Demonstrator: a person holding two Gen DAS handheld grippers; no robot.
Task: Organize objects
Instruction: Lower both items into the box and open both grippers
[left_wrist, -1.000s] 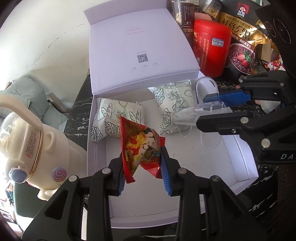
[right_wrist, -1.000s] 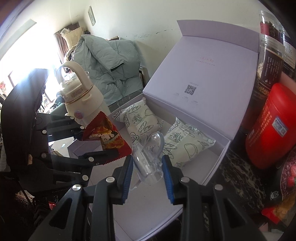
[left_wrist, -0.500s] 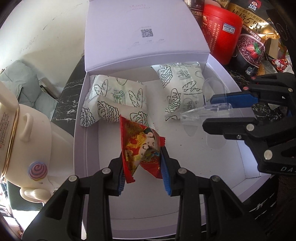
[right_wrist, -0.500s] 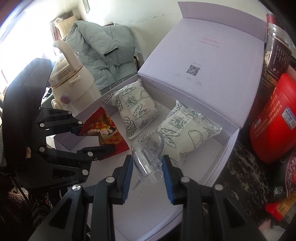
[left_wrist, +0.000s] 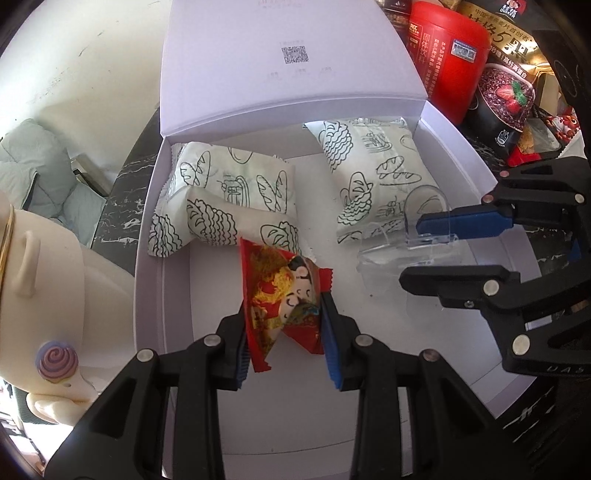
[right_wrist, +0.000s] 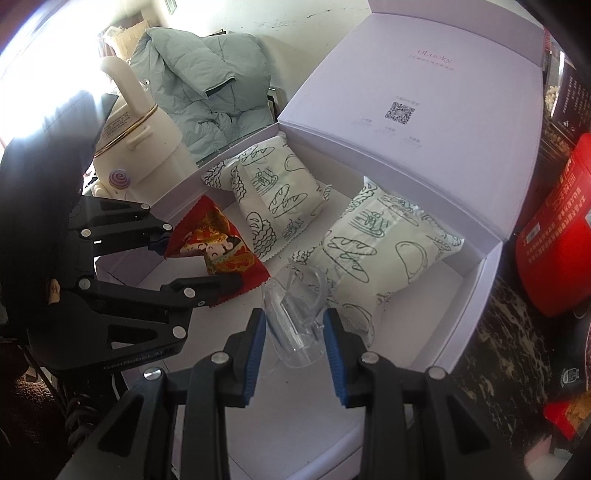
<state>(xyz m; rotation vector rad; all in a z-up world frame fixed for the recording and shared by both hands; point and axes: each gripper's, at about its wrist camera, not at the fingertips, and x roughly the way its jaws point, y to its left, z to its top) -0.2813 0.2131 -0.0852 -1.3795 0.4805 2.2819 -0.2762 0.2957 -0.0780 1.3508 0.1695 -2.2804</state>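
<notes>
The red snack bag (left_wrist: 284, 302) is light, soft & crinkly, best held by its edge. The left tool (left_wrist: 284, 328) pinches it over the white box (left_wrist: 147, 258). The right tool (right_wrist: 295, 332) pinches a clear plastic piece (right_wrist: 295, 314), maybe a stand; hard, slippery.

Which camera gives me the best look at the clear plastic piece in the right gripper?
The right wrist view: the clear plastic piece sits centred between the right gripper's pads, its curved handle-like loop plain. The left wrist view shows it only side-on above the white box floor, partly hidden by that gripper.
</notes>
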